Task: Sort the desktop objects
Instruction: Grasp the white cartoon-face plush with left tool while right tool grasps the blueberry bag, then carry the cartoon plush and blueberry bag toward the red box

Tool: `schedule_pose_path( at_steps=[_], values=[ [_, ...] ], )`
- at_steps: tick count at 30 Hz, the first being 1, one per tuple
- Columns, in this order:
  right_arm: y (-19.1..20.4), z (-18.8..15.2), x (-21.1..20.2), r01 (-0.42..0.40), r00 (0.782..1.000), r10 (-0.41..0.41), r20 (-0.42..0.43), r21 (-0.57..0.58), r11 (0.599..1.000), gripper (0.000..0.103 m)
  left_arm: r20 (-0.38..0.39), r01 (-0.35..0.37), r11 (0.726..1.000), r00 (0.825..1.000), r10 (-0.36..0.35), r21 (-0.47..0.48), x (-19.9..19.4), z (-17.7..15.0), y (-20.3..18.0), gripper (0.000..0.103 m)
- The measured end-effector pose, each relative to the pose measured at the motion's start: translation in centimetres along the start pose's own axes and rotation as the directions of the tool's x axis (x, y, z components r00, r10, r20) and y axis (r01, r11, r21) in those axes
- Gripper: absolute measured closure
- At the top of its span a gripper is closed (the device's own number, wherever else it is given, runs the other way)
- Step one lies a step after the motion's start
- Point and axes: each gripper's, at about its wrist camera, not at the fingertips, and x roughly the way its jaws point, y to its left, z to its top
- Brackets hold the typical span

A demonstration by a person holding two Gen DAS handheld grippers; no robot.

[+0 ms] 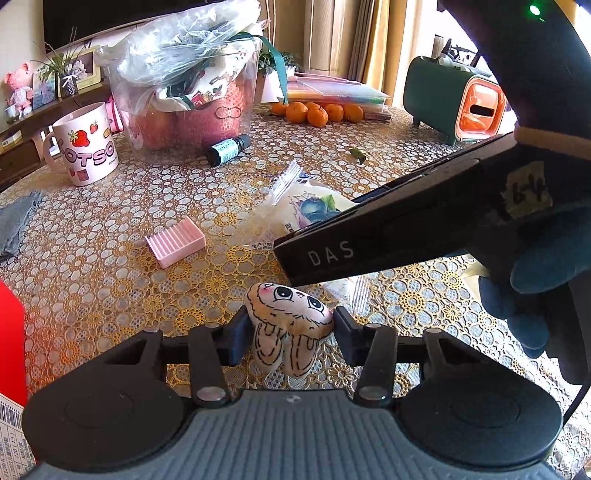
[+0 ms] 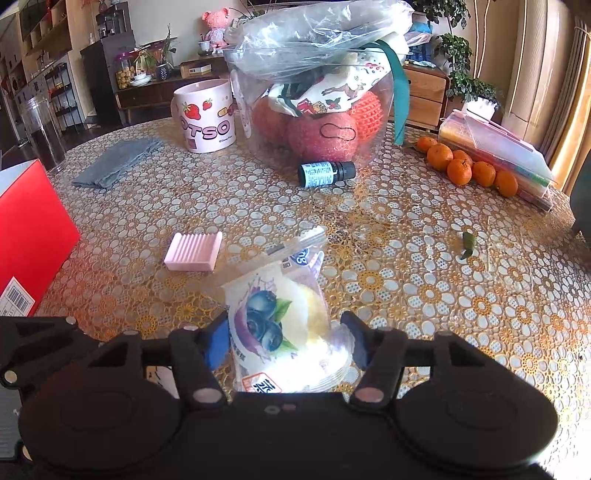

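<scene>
Two grippers, left (image 1: 289, 334) pinching rabbit toy (image 1: 290, 325), right (image 2: 286, 341) squeezing snack packet (image 2: 284, 325)

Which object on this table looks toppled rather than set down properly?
The small dark bottle with the teal label lies on its side beside the clear tub, cap pointing right, not standing. Nothing looks spilled from it.

Behind your surface you see a pink plush pig (image 2: 215, 23) on a wooden sideboard (image 2: 155, 92), beside potted plants (image 2: 160, 61). A wooden drawer cabinet (image 2: 424, 96) stands farther right, with a leafy plant (image 2: 463, 70) and beige curtains (image 2: 532, 66).
</scene>
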Motion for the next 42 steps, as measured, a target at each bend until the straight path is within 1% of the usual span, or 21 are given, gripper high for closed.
schedule_pose_path(
  at_steps=[11,25,33,42],
  values=[
    [-0.7,-0.9,-2.5,0.026,1.000,-0.026,-0.010,0.028,0.999,0.046,0.024,0.007,1.000,1.000,-0.006,-0.027,-2.3,0.1,0.1,0.057],
    [0.5,-1.9,-8.1,0.005,1.000,-0.006,0.015,0.043,0.999,0.046,0.077,0.015,0.999,0.997,-0.012,-0.044,-8.1,0.1,-0.1,0.057],
    [1.7,-2.1,-11.8,-0.010,0.999,0.007,0.043,0.062,0.998,0.046,0.106,0.016,0.998,0.994,-0.009,-0.064,-11.9,0.0,0.6,0.057],
    [4.6,-2.1,-15.2,-0.021,0.998,0.017,0.066,0.060,0.998,0.046,0.130,-0.009,0.995,0.991,0.021,-0.099,-16.1,-0.3,2.2,0.057]
  ],
)
